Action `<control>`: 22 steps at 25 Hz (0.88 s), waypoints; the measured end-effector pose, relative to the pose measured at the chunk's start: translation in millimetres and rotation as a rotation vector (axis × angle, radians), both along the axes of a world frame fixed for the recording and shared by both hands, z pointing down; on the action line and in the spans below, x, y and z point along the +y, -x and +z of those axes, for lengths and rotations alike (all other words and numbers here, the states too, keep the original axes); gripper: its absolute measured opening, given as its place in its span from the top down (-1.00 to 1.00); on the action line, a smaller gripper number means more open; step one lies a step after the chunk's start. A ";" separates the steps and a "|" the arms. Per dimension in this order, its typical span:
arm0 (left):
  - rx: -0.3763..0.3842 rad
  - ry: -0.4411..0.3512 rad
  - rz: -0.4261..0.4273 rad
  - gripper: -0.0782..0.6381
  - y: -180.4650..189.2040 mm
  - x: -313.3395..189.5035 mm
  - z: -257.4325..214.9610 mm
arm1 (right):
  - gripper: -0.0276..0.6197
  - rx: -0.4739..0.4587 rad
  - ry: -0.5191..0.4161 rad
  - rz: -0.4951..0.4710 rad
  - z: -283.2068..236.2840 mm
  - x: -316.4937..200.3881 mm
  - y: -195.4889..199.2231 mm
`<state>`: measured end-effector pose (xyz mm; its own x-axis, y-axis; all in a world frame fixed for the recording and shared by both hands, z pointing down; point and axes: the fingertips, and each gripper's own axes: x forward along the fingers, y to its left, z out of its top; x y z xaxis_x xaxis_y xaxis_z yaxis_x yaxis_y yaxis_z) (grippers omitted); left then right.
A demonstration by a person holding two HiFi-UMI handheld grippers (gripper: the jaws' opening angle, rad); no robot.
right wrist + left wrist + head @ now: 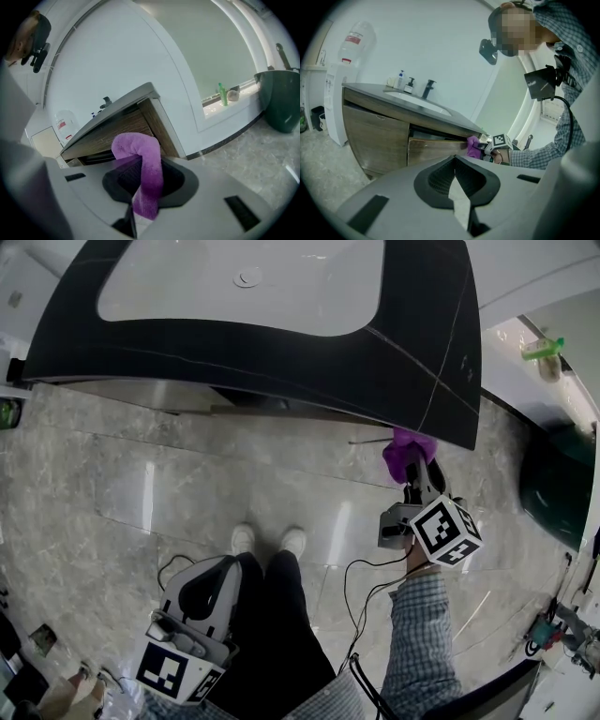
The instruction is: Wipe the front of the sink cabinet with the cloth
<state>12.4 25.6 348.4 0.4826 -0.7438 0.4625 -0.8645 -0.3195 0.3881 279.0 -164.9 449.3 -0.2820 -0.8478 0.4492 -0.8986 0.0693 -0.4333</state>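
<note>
While the person stands facing the sink cabinet (375, 136), shoes (267, 540) on the grey marble floor (122, 493), the left gripper (223, 570) hangs low by the left leg. It is well apart from the cabinet, its jaws pressed together w/ nothing btwn them. Far left by the wall stands a white water dispenser (340, 108) w/ an upturned bottle on top. Next comes the cabinet: wood-grain front, dark top (412, 362), pale basin (244, 282), w/ two pump bottles (404, 82) and a black tap (429, 88) at the back. A dark gap runs btwn the top and the drawer front. At the right end of that front, just under the top's edge, is the purple cloth (408, 454), pinched in the jaws of the right gripper (414, 474). The cloth bulges up over the jaw tips and a tail hangs down btwn them. It looks to be against the wood, tho actual contact can't be made out. A checked sleeve (417, 634) reaches fwd behind that gripper. Further right, a green bottle (223, 94) stands on the window ledge, and a dark green bin (281, 101) sits on the floor below.
</note>
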 end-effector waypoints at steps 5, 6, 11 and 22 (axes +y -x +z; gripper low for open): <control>0.007 0.003 0.015 0.75 -7.7 0.6 -0.1 | 0.67 0.106 -0.006 -0.066 -2.1 1.2 -12.4; 0.007 0.004 0.019 0.75 -8.3 0.6 -0.1 | 0.67 0.123 -0.007 -0.078 -2.3 1.4 -12.6; 0.011 0.005 0.025 0.75 -7.2 1.0 0.6 | 0.67 0.175 -0.011 -0.104 -2.3 5.7 -15.6; 0.020 0.015 0.020 0.75 3.9 2.7 8.0 | 0.68 0.216 0.010 0.138 6.3 25.1 -73.4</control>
